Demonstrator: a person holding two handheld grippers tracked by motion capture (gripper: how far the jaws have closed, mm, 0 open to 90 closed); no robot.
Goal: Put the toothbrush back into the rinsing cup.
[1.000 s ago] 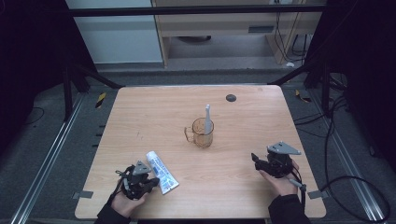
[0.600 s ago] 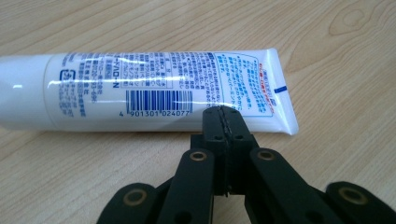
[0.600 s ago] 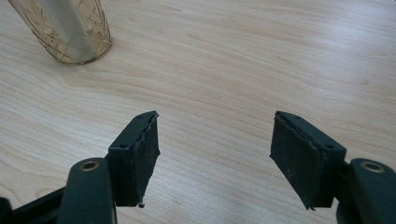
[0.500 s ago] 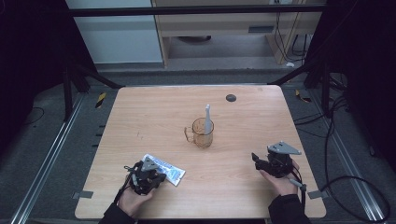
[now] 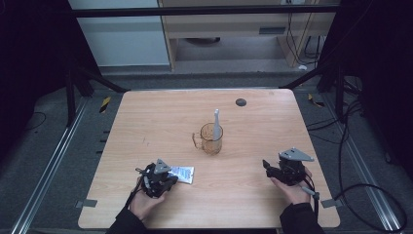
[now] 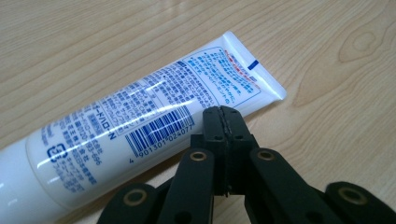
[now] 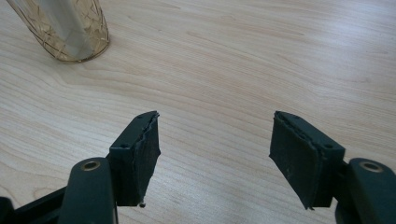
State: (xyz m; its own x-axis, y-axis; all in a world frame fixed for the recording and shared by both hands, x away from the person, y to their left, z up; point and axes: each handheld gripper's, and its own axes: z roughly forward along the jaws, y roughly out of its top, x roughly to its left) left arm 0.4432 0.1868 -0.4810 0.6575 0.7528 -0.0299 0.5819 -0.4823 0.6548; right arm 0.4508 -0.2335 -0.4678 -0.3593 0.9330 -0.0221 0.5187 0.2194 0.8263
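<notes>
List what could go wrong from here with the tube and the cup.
1. The left tongs are shut empty beside the tube; pushing on like this would likely shove it across the table rather than grip it.
2. The cup holds a tall toothbrush; a careless sweep from the open right tongs might tip it.

In my left gripper view the cap end of the white tube (image 6: 140, 135) runs off the left edge, and my own closed jaws cover part of its lower side. In my right gripper view the amber cup (image 7: 63, 28) is cut by the top edge. From above, the small dark disc (image 5: 240, 102) on the worktop (image 5: 272, 204) is too small to identify.
</notes>
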